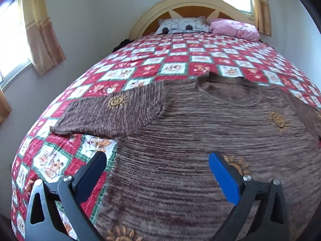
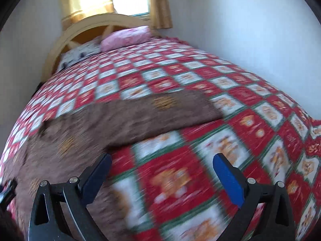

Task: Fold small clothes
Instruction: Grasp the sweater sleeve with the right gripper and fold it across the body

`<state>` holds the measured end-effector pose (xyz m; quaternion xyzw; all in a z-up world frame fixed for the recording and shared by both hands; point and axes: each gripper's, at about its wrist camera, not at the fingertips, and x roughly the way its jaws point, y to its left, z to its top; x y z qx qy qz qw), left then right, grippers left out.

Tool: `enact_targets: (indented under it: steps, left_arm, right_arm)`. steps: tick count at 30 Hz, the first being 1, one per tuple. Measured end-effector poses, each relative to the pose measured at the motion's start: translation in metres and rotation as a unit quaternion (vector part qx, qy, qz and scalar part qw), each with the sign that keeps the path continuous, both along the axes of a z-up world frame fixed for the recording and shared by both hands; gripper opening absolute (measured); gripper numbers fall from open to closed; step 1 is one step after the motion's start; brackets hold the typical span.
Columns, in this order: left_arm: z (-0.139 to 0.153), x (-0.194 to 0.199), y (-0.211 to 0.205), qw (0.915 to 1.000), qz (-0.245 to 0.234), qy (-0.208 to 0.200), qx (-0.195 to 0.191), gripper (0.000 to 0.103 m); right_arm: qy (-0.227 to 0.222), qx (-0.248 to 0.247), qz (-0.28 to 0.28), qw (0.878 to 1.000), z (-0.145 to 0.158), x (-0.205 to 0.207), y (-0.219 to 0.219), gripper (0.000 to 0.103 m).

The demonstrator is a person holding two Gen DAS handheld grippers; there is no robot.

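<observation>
A sweater (image 1: 200, 130) lies flat on the bed (image 1: 180, 56), sleeves spread left and right; two pillows (image 1: 234, 29) sit behind it against the headboard (image 1: 152, 12).

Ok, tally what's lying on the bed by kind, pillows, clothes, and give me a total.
Pillows: 2, a grey patterned pillow and a pink pillow, both at the headboard.
Clothes: 1, a brown knit sweater spread flat on the quilt.
Total: 3
</observation>
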<state>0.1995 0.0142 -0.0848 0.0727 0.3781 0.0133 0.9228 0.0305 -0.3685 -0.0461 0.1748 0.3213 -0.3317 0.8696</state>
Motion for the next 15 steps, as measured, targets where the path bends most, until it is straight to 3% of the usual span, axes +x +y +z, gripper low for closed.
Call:
enact_targets:
  steps: [4, 9, 15]
  left_arm:
    - [-0.015, 0.013, -0.002, 0.9996, 0.013, 0.024, -0.003, 0.103]
    - [-0.030, 0.019, -0.009, 0.9989, 0.010, 0.042, 0.018, 0.103]
    - [-0.032, 0.019, -0.011, 0.9988, 0.010, 0.040, 0.025, 0.103]
  right_arm:
    - [-0.001, 0.022, -0.021, 1.000, -0.005, 0.016, -0.064, 0.079]
    - [0.024, 0.049, -0.055, 0.997, -0.023, 0.042, -0.122, 0.075]
    - [0.084, 0.050, -0.057, 0.994, -0.053, 0.071, -0.148, 0.066]
